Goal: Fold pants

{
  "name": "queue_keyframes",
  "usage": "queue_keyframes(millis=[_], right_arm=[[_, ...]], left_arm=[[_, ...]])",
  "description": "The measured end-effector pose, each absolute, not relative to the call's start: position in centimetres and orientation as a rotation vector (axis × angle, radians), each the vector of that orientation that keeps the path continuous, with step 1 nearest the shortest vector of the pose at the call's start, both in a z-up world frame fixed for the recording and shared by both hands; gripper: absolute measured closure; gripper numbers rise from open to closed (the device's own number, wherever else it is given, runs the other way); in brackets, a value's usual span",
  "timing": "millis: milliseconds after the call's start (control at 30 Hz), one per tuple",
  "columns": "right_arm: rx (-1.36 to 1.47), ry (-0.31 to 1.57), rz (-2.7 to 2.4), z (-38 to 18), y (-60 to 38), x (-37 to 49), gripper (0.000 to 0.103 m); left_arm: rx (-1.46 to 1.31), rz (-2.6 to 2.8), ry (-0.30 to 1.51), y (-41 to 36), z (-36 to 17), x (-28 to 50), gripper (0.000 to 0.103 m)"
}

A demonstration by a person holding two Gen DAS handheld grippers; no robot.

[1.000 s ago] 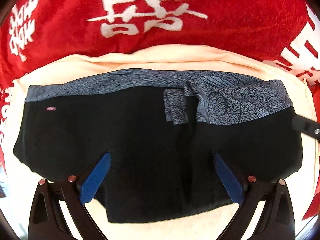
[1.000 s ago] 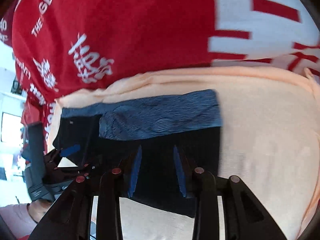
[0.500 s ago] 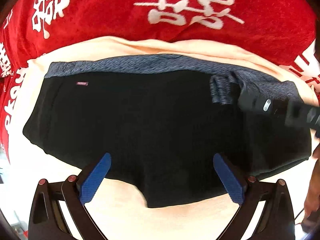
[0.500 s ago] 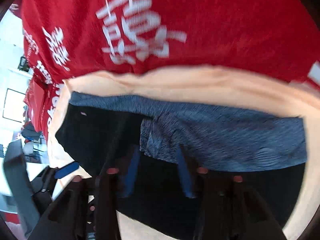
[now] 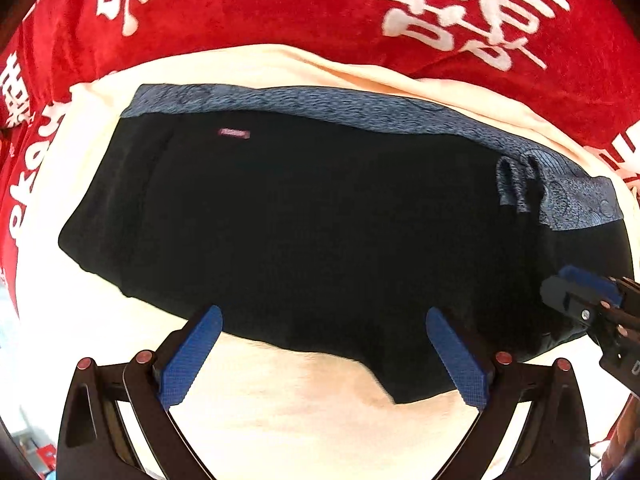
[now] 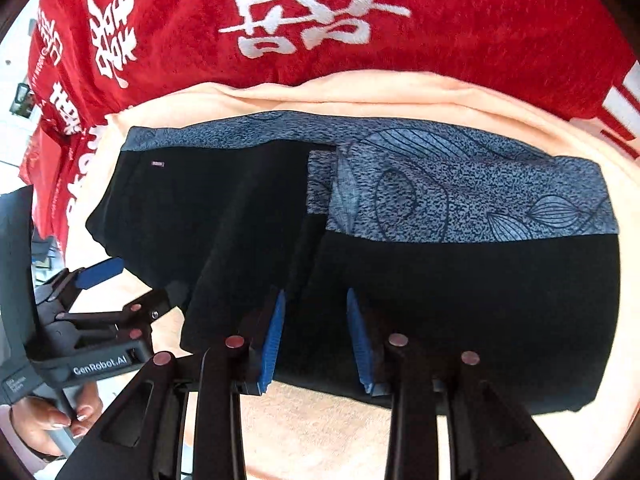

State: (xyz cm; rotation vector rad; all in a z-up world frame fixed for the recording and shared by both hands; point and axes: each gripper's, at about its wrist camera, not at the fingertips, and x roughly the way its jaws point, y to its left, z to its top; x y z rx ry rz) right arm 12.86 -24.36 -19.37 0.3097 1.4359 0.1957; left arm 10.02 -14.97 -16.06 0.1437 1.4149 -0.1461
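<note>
Lying folded on a cream cloth [image 5: 320,392], black pants [image 5: 304,232] sit under the released left gripper [image 5: 320,356], while the right gripper [image 6: 316,336], at three o'clock, gapes slightly, grasping nothing.

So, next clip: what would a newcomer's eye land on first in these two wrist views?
First, the black pants with a blue-grey leaf-print waistband, lying partly folded on a cream cloth. Behind it, along the top of both views, runs a bright red cloth with large white characters. In the foreground, the blue-padded left gripper stands wide open over the pants' near edge, while the right gripper stands much narrower over the black fabric.
</note>
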Motion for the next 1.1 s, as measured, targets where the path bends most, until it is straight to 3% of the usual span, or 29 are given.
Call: queue_keyframes(millis=[133,267,567,667,833,1100], right_arm=[[0.276,1.433,0.208,-18.5,-22.7,12.4,0.064],[0.28,1.436,0.222,-17.8,-21.2,11.9,0.057],[0.194,1.467,0.24,-18.0,-17.7,12.4,0.055],[0.161,1.493,0.205,-18.9,-17.3,12.6,0.048],[0.125,1.541,0.197,-20.9,-16.6,12.3,0.046],[0.169,1.548,0.18,-21.8,-16.3,12.6,0.033]], left_arm=[[0.136,-0.135,1.419,-12.1,-16.2,10.6,0.0],[0.131,-0.131,1.407,-9.7,-16.1,11.2,0.0],[0.088,-0.111,1.408,-6.2,-16.4,14.3,0.0],[0.073,-0.102,1.41,-4.7,-16.6,14.4,0.0],[0.046,-0.089,1.414,-1.3,-16.8,14.6,0.0],[-0.05,-0.085,1.408,3.5,-17.8,16.2,0.0]])
